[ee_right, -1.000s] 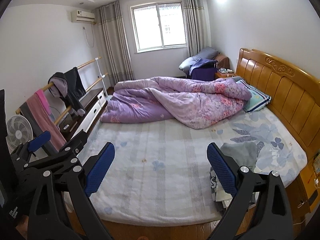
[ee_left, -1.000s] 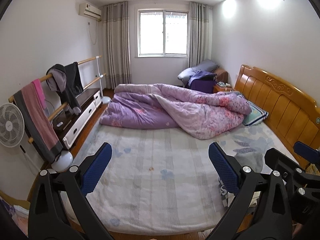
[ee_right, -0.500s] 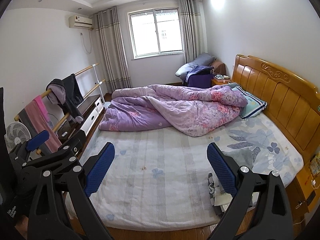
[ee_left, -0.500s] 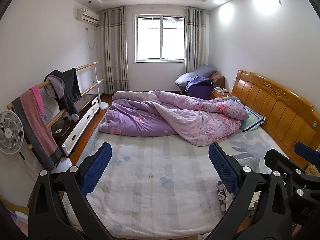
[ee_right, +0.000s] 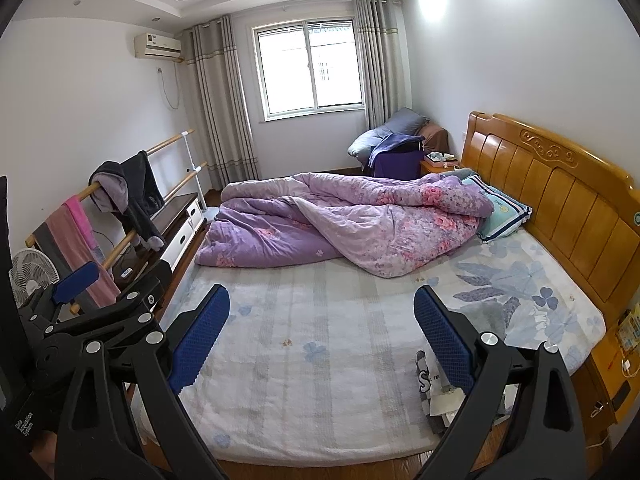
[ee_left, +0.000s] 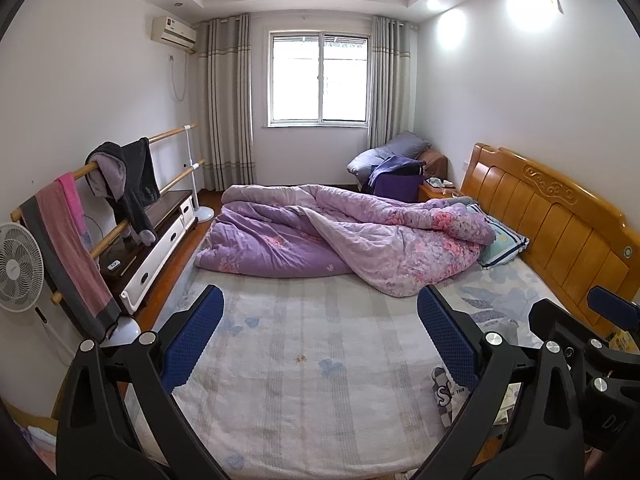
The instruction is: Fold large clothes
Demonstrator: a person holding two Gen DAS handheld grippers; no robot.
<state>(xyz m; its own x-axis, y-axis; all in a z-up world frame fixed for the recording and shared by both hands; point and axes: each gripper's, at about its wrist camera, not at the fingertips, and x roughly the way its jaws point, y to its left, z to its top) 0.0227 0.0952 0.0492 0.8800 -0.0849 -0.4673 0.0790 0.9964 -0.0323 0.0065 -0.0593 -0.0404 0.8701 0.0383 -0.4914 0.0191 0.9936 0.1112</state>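
A small pile of clothes (ee_right: 434,384), grey and white with dark lettering, lies at the near right corner of the bed (ee_right: 320,360), partly behind my right gripper's right finger. It also shows in the left wrist view (ee_left: 444,392). My left gripper (ee_left: 320,340) is open and empty, held above the near edge of the bed. My right gripper (ee_right: 322,336) is open and empty beside it, also above the bed's near edge.
A crumpled purple quilt (ee_left: 344,240) covers the far half of the bed. A wooden headboard (ee_right: 560,200) runs along the right. A rail with hanging clothes (ee_left: 120,184), a fan (ee_left: 18,268) and a low cabinet (ee_left: 160,236) stand at the left.
Both grippers have tilted upward and pulled back a little, so the bed sits lower in both views and more ceiling shows. Both stay open and empty.
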